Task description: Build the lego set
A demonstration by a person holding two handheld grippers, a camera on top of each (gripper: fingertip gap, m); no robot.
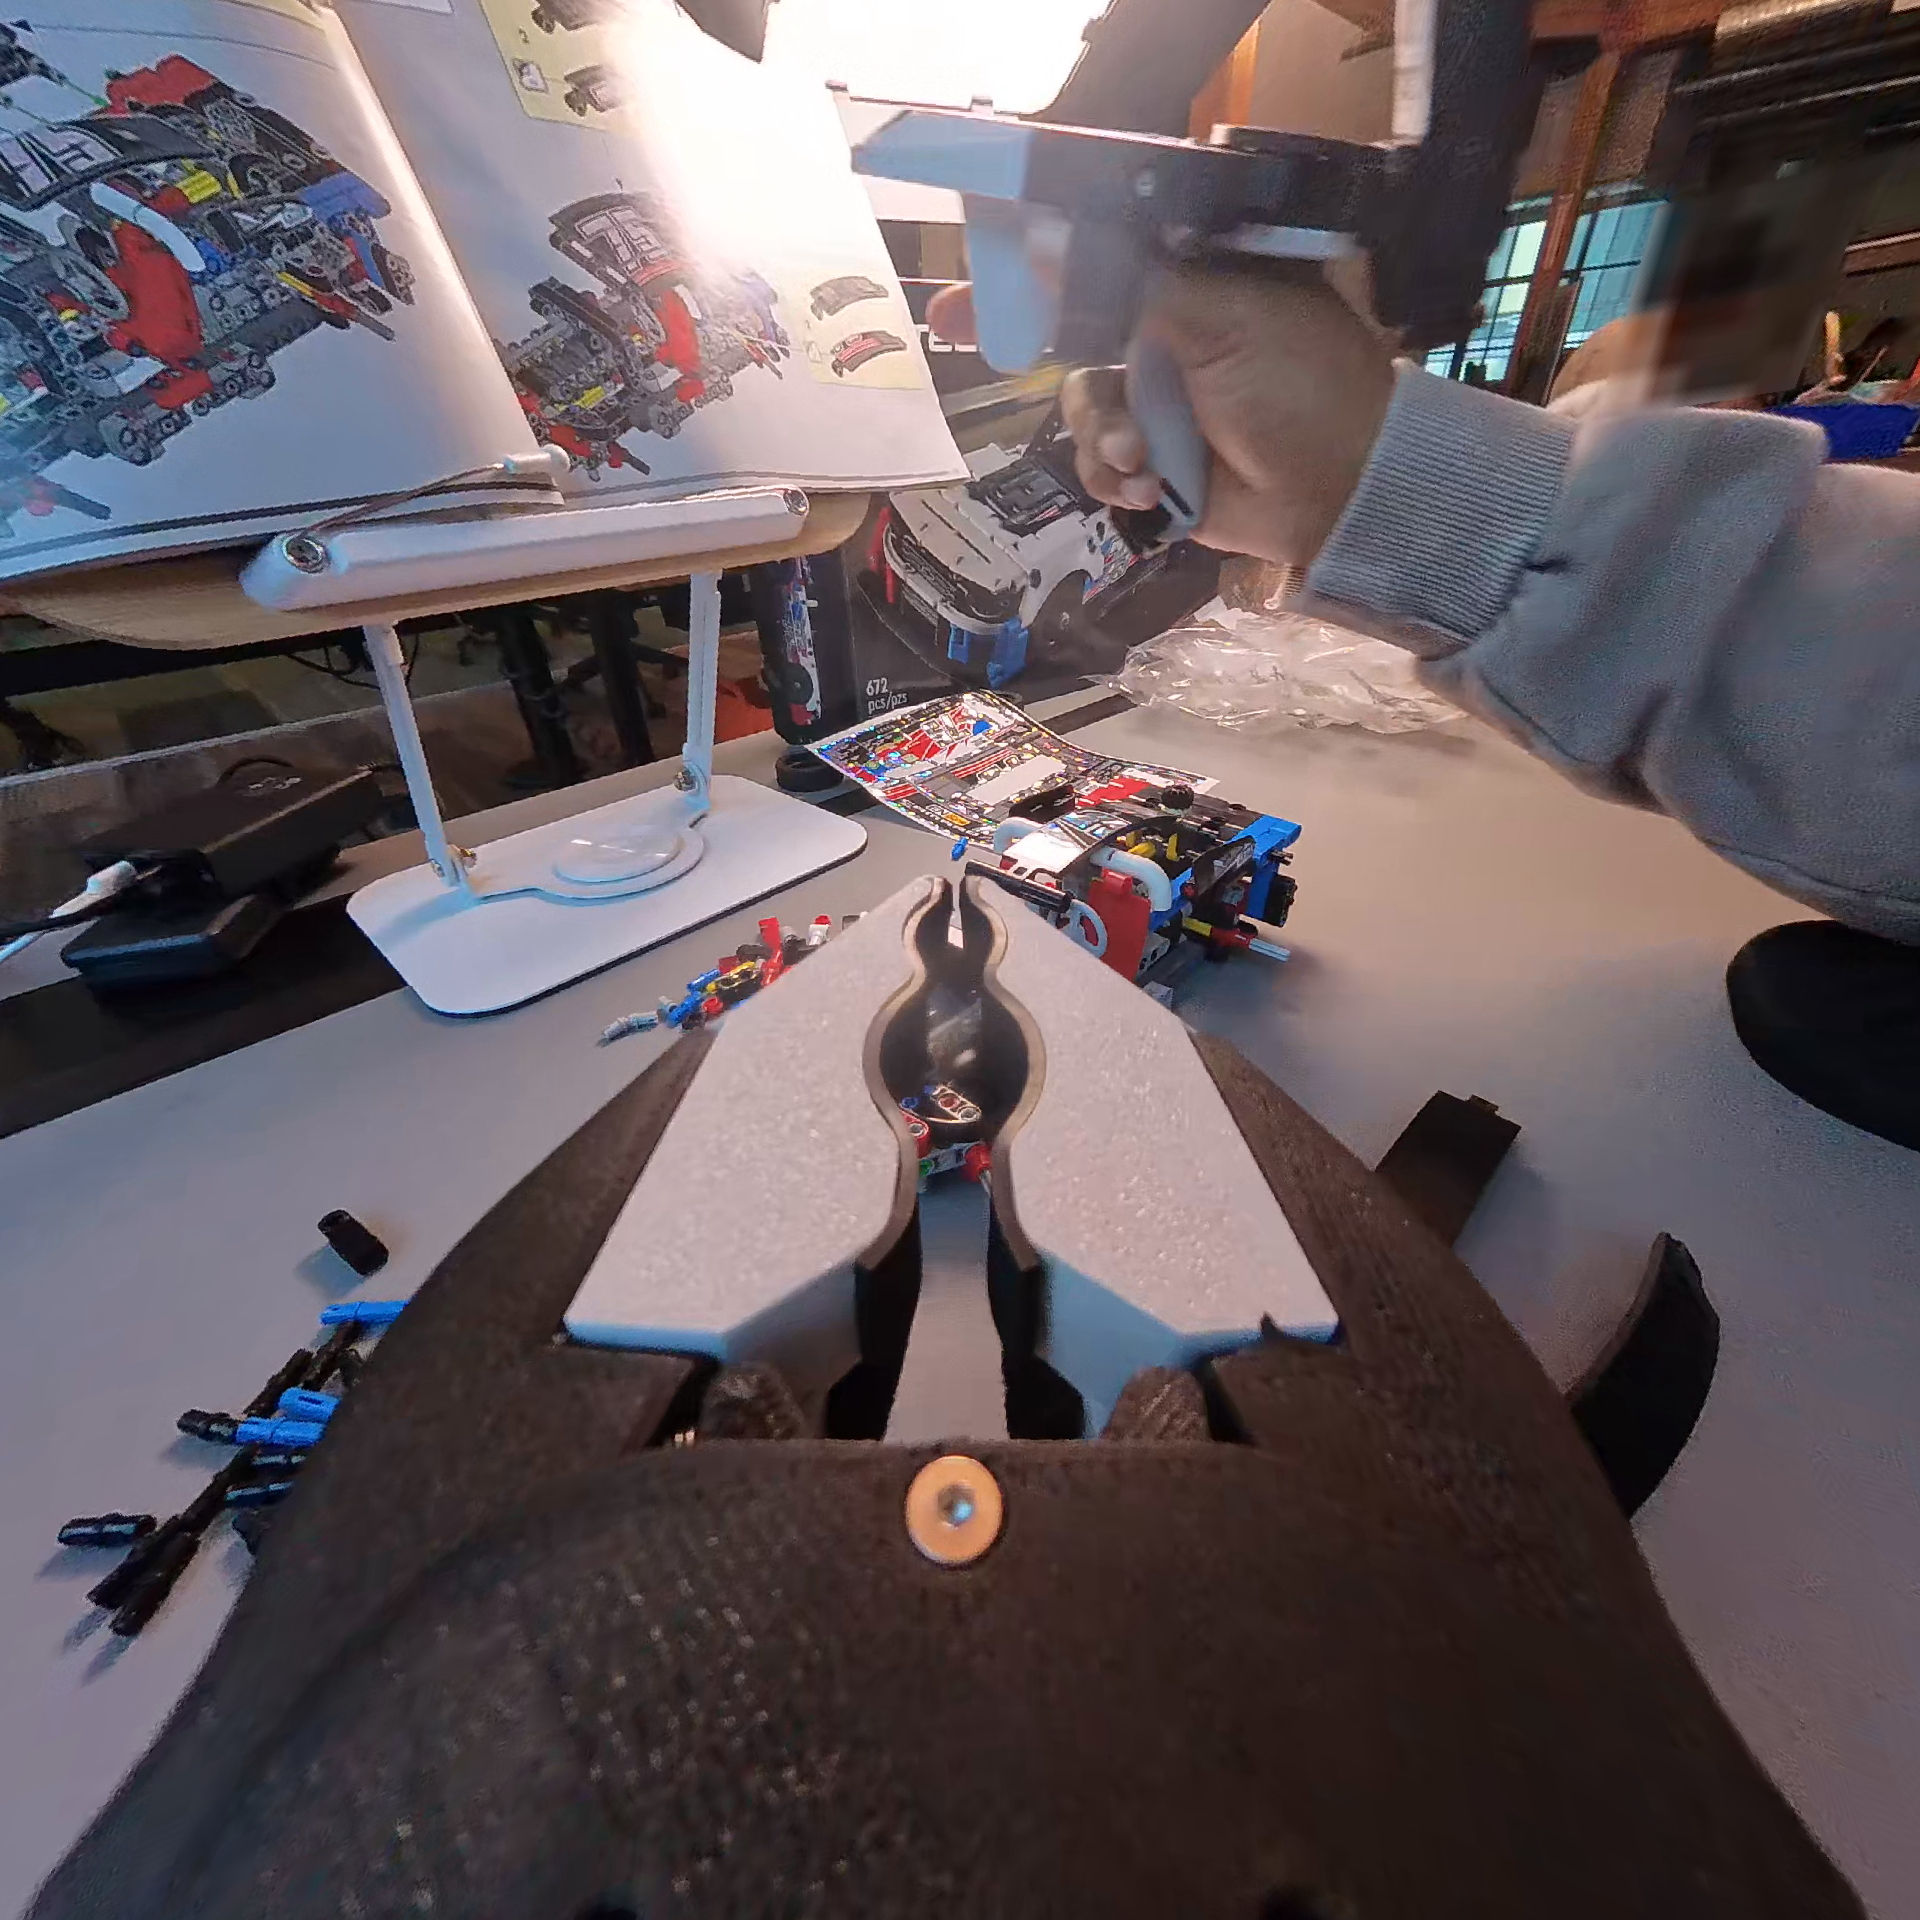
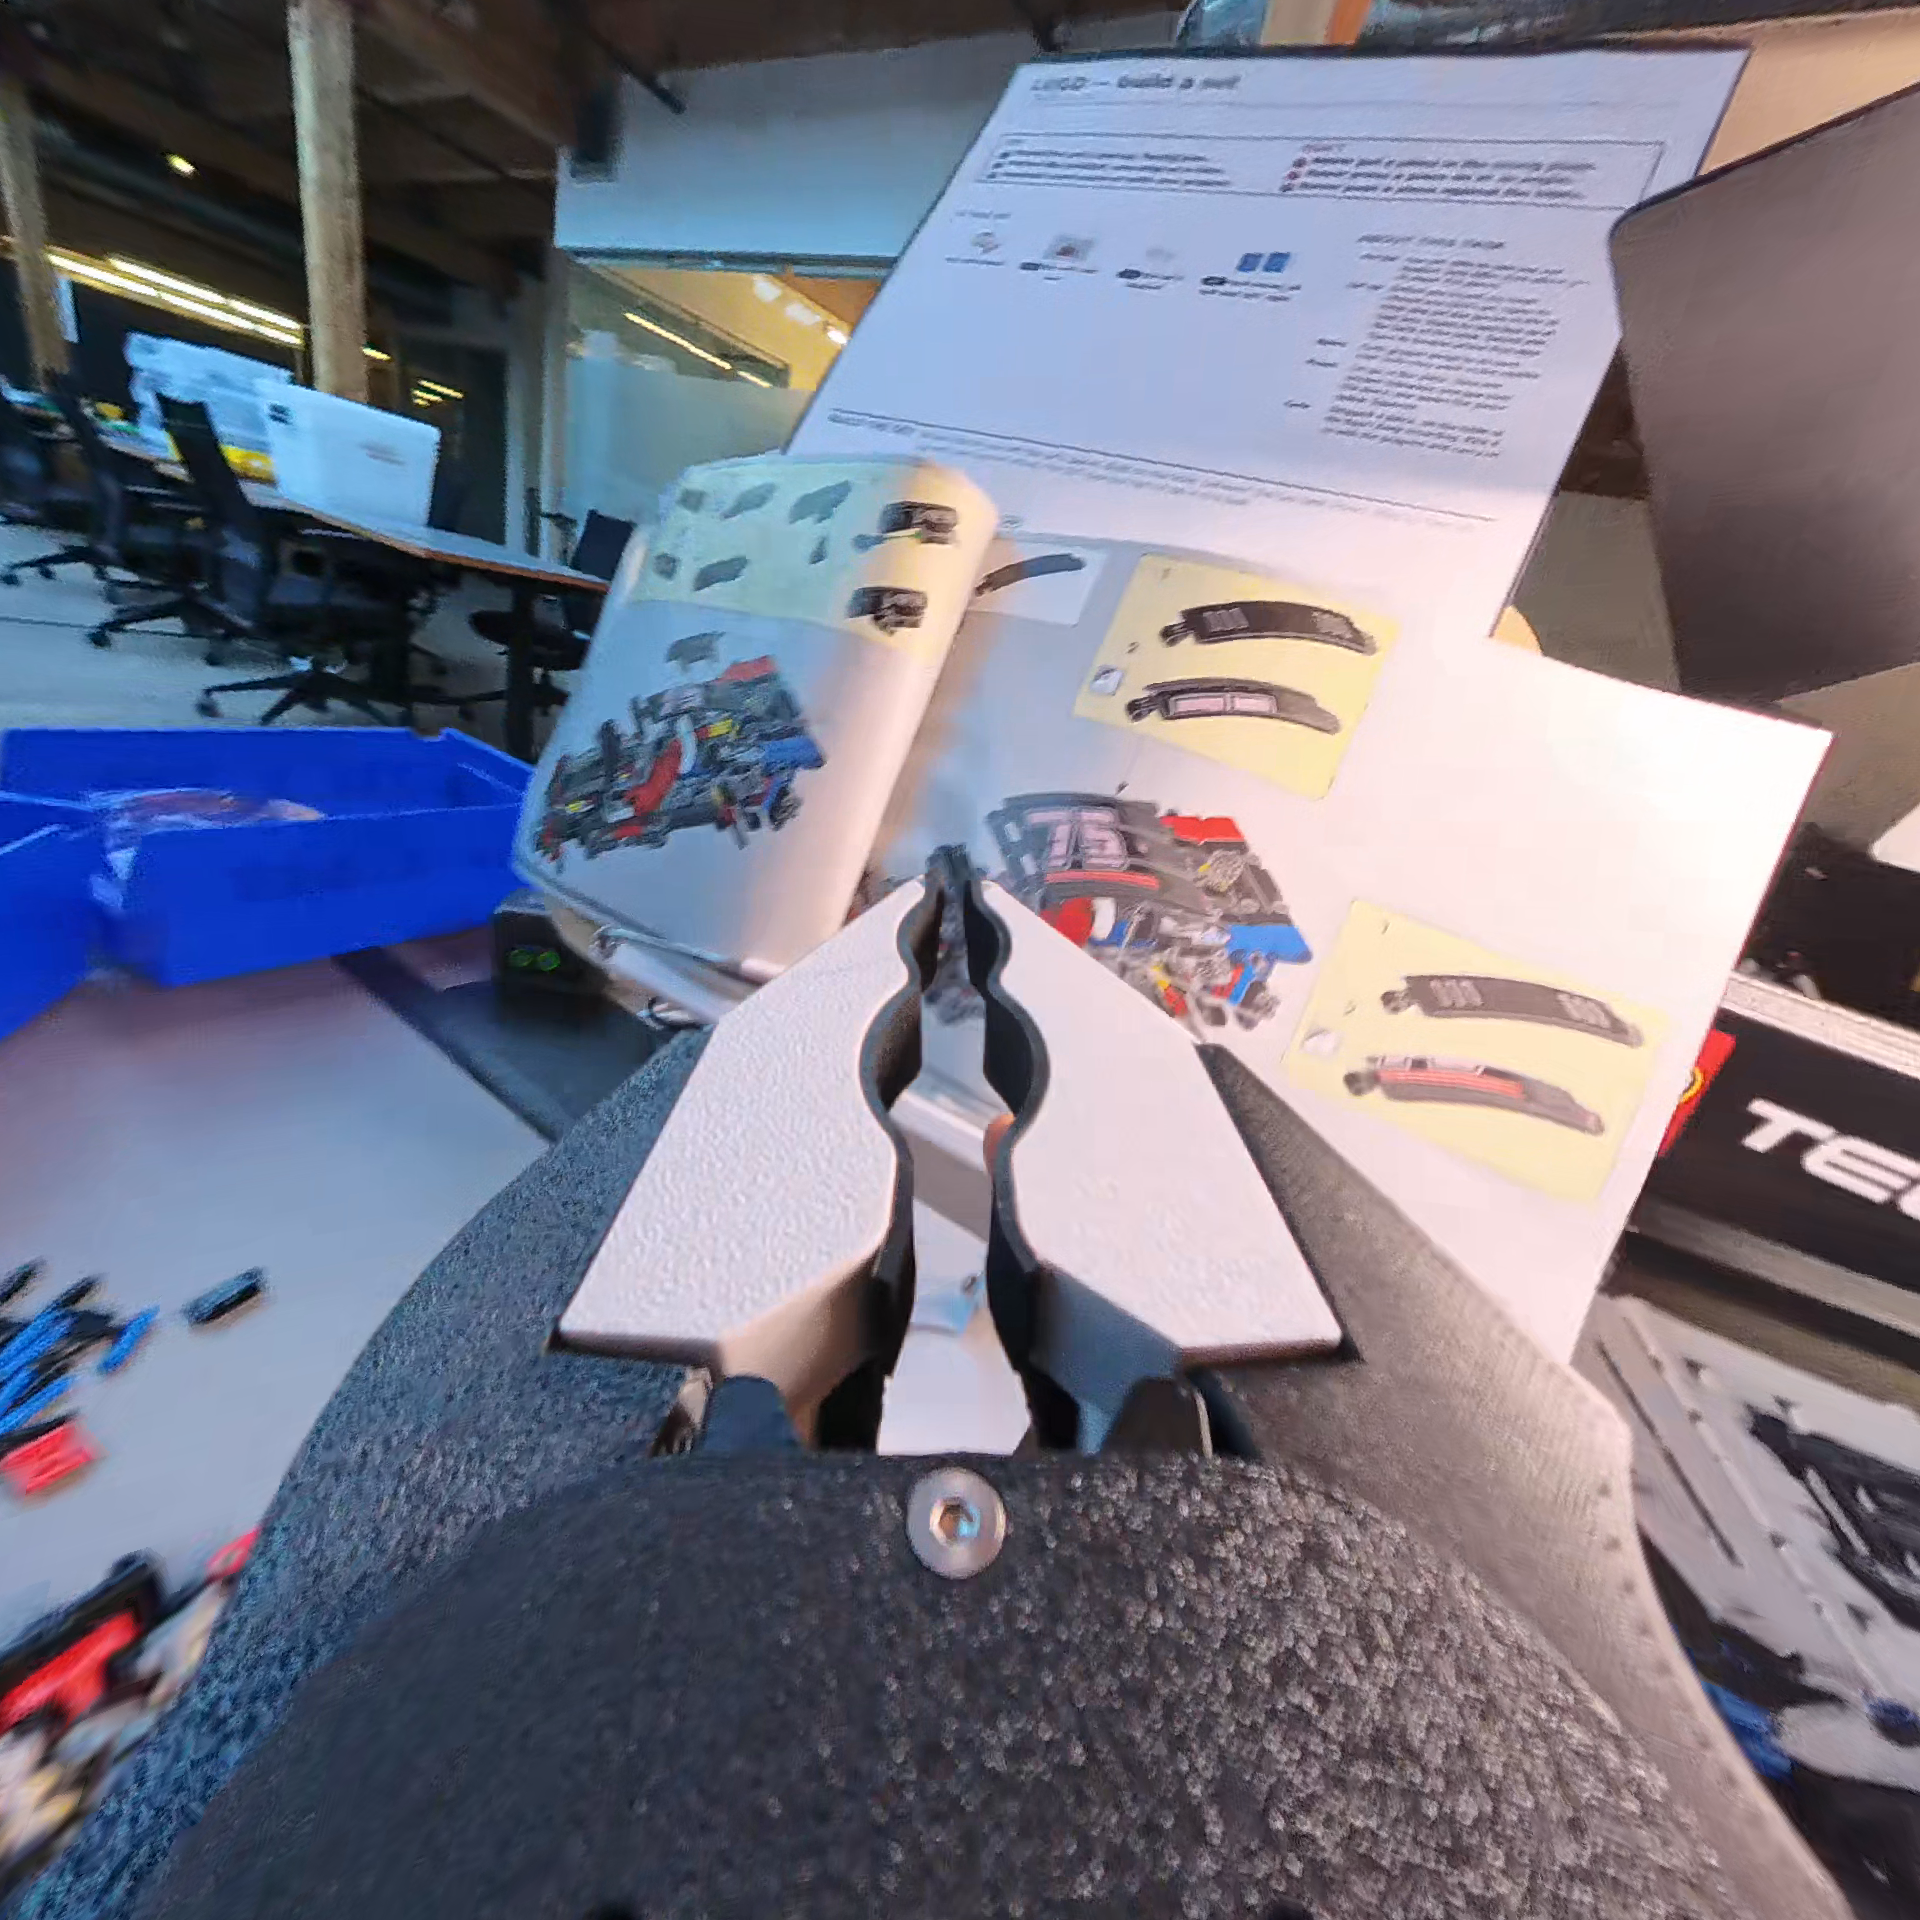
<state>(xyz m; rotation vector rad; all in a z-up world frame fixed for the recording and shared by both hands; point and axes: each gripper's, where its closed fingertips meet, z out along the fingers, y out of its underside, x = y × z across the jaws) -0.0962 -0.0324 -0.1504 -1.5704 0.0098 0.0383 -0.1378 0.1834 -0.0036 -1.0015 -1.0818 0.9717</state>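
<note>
The partly built Lego car (image 1: 1153, 883), red, blue and black, sits on the grey table (image 1: 1455, 852) just beyond my left gripper (image 1: 958, 896). The left jaws are closed and hold nothing, low over loose pieces (image 1: 945, 1117). The open instruction booklet (image 1: 312, 312) rests on a white stand (image 1: 613, 894). My right gripper (image 2: 948, 883) is raised in front of the booklet's right page (image 2: 1351, 831), jaws closed. A small dark shape shows at its tips; I cannot tell if it is held. In the left wrist view a hand (image 1: 1226, 416) holds the right gripper (image 1: 868, 156) by the page's upper edge.
A sticker sheet (image 1: 977, 764), small loose pieces (image 1: 748, 961), blue and black pins (image 1: 270, 1423) and a black piece (image 1: 353, 1242) lie on the table. The set's box (image 1: 997, 582), plastic bags (image 1: 1278, 675) and a black round base (image 1: 1829, 1029) are on the right. A blue bin (image 2: 260, 852) is on the left. The grippers' ends are close to 25 centimeters from one another. My right tips are about 40 centimeters from the black round base (image 1: 1829, 1029), my left tips only 30 centimeters.
</note>
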